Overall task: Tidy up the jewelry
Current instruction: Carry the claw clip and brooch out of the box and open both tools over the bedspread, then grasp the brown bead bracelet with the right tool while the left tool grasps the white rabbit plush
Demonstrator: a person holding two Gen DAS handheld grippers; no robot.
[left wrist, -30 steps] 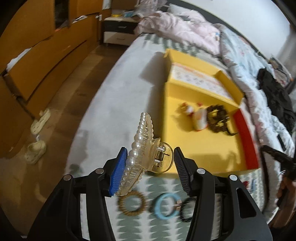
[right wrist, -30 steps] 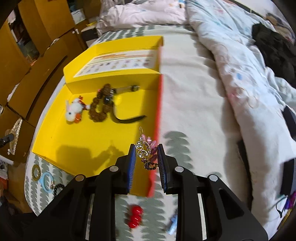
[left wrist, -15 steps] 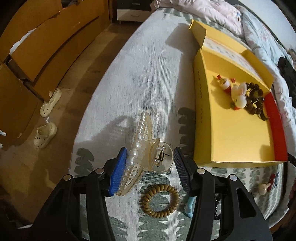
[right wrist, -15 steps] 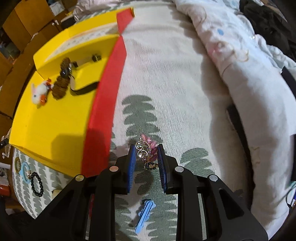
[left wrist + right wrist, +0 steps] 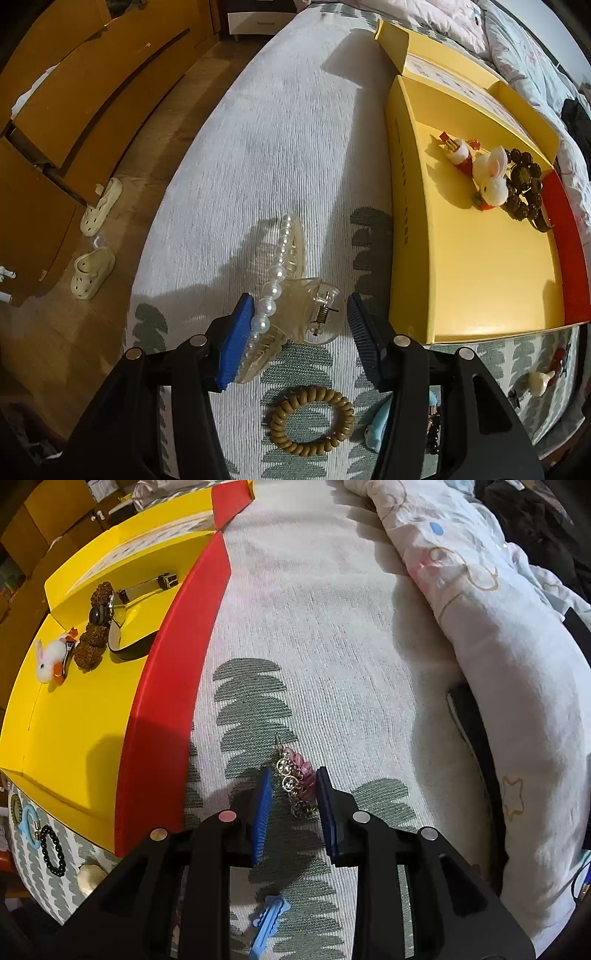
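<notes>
My left gripper holds a clear claw hair clip with a pearl row between its blue pads, above the bed cover left of the yellow box. The box holds a white bunny clip, a small red and white clip and a brown bead bracelet. My right gripper stands over the bed cover right of the box's red wall; its pads are slightly apart around a gold and pink ornament, which leans on the right pad.
A brown spiral hair tie, a blue piece and black beads lie below the left gripper. A blue clip lies below the right gripper. A quilt is piled at the right. Slippers sit on the floor.
Both grippers have pulled back from over the box. The right one moved right past the red wall and its pads have parted a little around the ornament. The left still holds the claw clip.
</notes>
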